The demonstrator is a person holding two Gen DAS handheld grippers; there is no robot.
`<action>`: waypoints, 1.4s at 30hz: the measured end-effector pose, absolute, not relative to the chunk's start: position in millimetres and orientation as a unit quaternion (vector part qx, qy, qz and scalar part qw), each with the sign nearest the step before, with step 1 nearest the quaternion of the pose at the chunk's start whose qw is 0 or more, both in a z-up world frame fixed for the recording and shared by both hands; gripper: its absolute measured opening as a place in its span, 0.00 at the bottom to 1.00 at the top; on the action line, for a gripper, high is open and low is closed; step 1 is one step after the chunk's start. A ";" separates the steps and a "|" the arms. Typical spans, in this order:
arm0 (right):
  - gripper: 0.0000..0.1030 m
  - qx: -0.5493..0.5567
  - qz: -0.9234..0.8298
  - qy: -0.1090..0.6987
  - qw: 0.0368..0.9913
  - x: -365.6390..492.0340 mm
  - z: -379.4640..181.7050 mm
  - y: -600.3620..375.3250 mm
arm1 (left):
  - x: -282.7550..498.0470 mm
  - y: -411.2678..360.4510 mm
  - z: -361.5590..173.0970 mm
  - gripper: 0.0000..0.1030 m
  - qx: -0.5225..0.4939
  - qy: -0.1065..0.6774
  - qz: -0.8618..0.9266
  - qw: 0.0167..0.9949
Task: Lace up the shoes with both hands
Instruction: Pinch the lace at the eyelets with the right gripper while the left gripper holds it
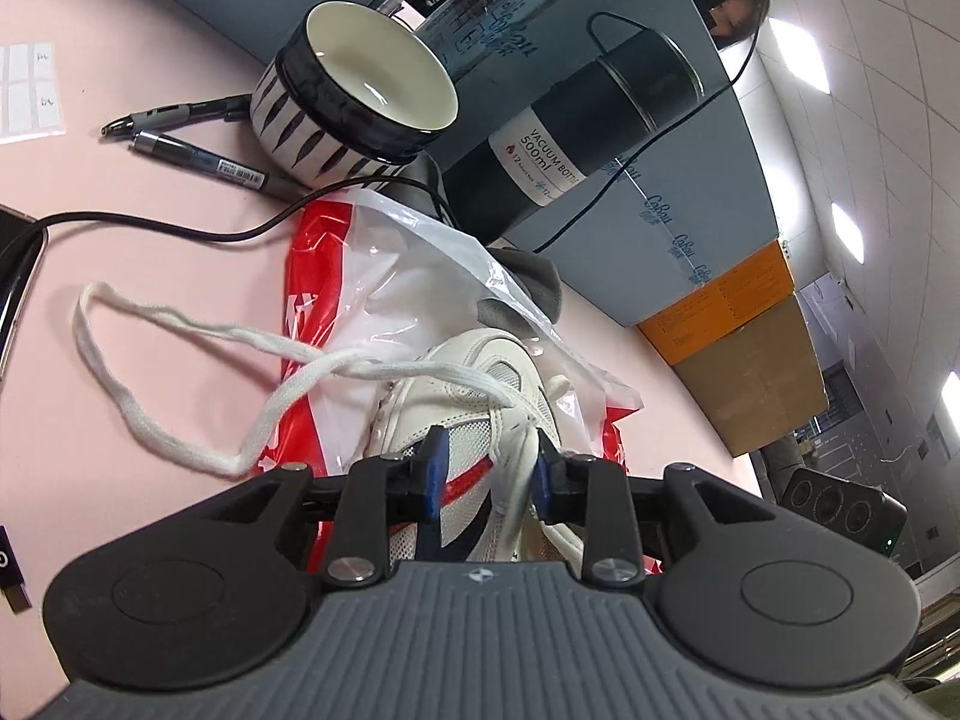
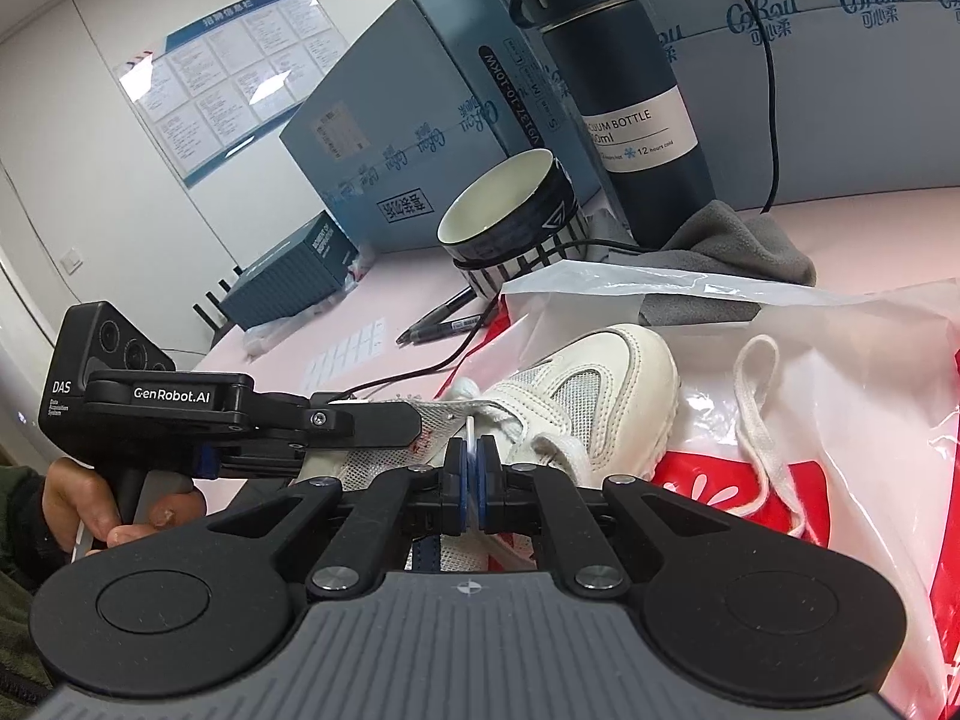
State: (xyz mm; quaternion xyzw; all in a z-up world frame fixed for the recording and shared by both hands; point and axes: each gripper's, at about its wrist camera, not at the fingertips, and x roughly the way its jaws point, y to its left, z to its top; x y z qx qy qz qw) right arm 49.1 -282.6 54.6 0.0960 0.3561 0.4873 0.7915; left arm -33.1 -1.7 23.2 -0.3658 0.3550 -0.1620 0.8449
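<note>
On the far left of the left wrist view, a sheet of white labels [image 1: 30, 90] is seen on the pink table [image 1: 150, 300], with two pens [image 1: 180, 132] just right of it. A black cable [image 1: 180, 231] is laid across the table below the pens. A long loop of white shoelace [image 1: 180, 360] is spread over the table and is led rightwards to the white sneaker [image 1: 474, 396], which is set on a red and clear plastic bag [image 1: 360, 276]. Behind the bag, a striped ceramic cup [image 1: 354, 90] is placed, and to its right a dark vacuum bottle [image 1: 600, 126] is stood against a blue carton [image 1: 690, 198]. A grey cloth [image 1: 534, 288] is tucked between the bottle and the sneaker. The left gripper [image 1: 489, 468] is held over the laced part of the sneaker with its blue fingers apart; a lace strand is seen between them, against the right-hand finger, but no clamping is shown.

In the right wrist view, a hand [image 2: 90, 504] is seen at the left on the handle of the left gripper [image 2: 384, 426], whose tip is laid on the sneaker's [image 2: 600, 384] mesh. At the centre, the right gripper [image 2: 473, 468] is closed together on a thin white lace tip [image 2: 472, 435]. To the right, the loop of shoelace [image 2: 762, 420] is draped on the plastic bag [image 2: 840, 360].
</note>
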 end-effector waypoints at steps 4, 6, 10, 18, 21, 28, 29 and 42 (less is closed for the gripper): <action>0.03 0.096 0.487 0.353 0.793 48.7 53.9 -279.7 | -33.3 -0.9 22.2 0.28 -0.368 0.356 -0.160 0.844; 0.04 0.091 0.490 0.355 0.791 48.5 53.8 -277.9 | -33.2 -0.8 22.0 0.29 -0.367 0.357 -0.158 0.844; 0.04 0.071 0.499 0.350 0.790 45.5 56.7 -274.9 | -33.1 0.4 20.7 0.33 -0.370 0.358 -0.154 0.843; 0.04 0.059 0.506 0.342 0.790 42.4 56.6 -274.3 | -32.2 0.6 20.3 0.33 -0.368 0.359 -0.152 0.844; 0.04 0.065 0.506 0.341 0.789 42.4 56.0 -275.6 | -32.0 0.4 19.9 0.33 -0.368 0.359 -0.151 0.844; 0.04 0.075 0.506 0.337 0.790 41.6 56.7 -278.3 | -32.2 0.5 18.8 0.36 -0.367 0.362 -0.150 0.844; 0.04 0.076 0.506 0.336 0.790 41.6 56.8 -278.6 | -32.2 0.4 18.8 0.36 -0.367 0.362 -0.150 0.844; 0.04 0.088 0.506 0.331 0.792 41.1 57.8 -281.7 | -31.6 1.7 17.2 0.43 -0.367 0.366 -0.144 0.843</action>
